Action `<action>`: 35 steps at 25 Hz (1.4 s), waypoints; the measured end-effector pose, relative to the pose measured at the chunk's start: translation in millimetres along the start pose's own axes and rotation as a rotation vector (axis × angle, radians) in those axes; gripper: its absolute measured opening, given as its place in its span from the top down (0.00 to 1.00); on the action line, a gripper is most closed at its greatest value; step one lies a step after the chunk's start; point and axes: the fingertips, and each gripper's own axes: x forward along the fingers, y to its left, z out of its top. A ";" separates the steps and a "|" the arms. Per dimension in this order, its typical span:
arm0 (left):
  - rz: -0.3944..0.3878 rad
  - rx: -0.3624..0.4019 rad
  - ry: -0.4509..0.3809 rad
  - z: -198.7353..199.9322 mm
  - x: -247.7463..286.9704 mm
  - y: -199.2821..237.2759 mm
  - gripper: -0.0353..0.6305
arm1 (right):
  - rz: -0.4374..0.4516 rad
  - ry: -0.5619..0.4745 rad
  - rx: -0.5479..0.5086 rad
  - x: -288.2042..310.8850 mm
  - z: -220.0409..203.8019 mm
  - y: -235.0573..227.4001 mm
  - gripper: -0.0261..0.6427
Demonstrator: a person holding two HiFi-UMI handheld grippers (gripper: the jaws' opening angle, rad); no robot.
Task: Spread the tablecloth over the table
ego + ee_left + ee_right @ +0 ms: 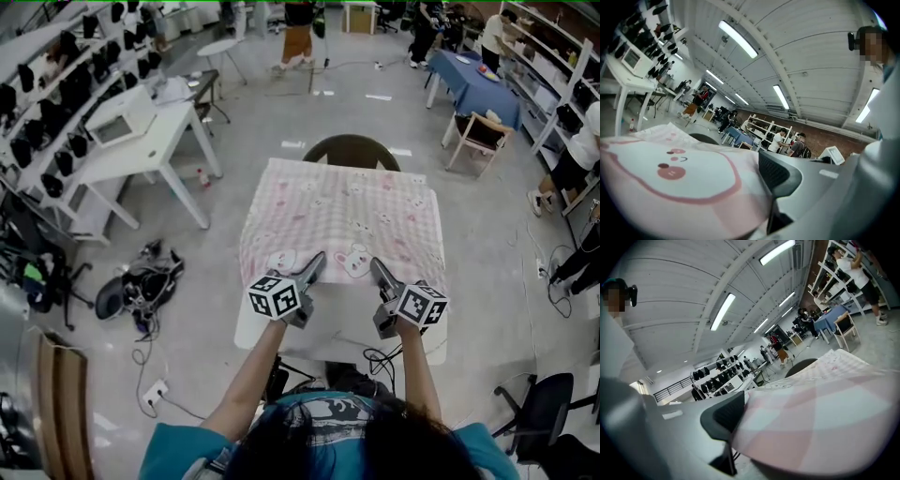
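Note:
A pink checked tablecloth (342,220) with rabbit prints lies over most of the white table (337,323); a bare strip of the table shows at the near edge. My left gripper (317,263) holds the cloth's near edge left of centre. My right gripper (377,268) holds it right of centre. In the left gripper view the cloth (679,183) drapes over the jaws beside one dark pad (777,172); the other jaw is hidden under it. In the right gripper view the cloth (825,418) likewise lies against the dark pad (723,417).
A dark round chair (352,150) stands at the table's far side. A white desk (141,141) is at the left, with bags and cables (141,281) on the floor beside it. A blue-covered table (478,84) and a wooden chair (478,131) are at the far right, with people beyond.

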 end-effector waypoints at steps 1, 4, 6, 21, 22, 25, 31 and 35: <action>0.001 -0.035 -0.001 -7.8 -7.4 1.7 0.78 | -0.003 0.006 0.013 -3.0 -9.7 1.1 0.84; 0.001 -0.106 -0.006 -27.7 -29.1 2.7 0.79 | -0.017 0.019 0.055 -13.6 -35.3 4.7 0.85; 0.000 -0.136 0.002 -39.4 -39.7 0.9 0.79 | -0.028 0.024 0.092 -22.0 -49.5 4.4 0.85; 0.016 -0.403 0.079 -121.2 -72.4 -2.5 0.78 | -0.091 0.124 0.145 -60.2 -101.6 8.0 0.86; 0.015 -0.420 0.095 -126.5 -73.3 -4.3 0.78 | -0.096 0.134 0.146 -61.5 -104.8 7.2 0.86; 0.038 -0.427 0.143 -141.2 -77.0 -3.9 0.78 | -0.112 0.150 0.173 -66.0 -116.5 1.4 0.86; 0.107 -0.404 0.264 -178.6 -85.1 -6.6 0.78 | -0.164 0.147 0.292 -88.4 -148.9 -19.6 0.84; 0.184 -0.294 0.384 -215.3 -93.5 -6.9 0.77 | -0.221 0.194 0.303 -108.2 -176.6 -37.3 0.86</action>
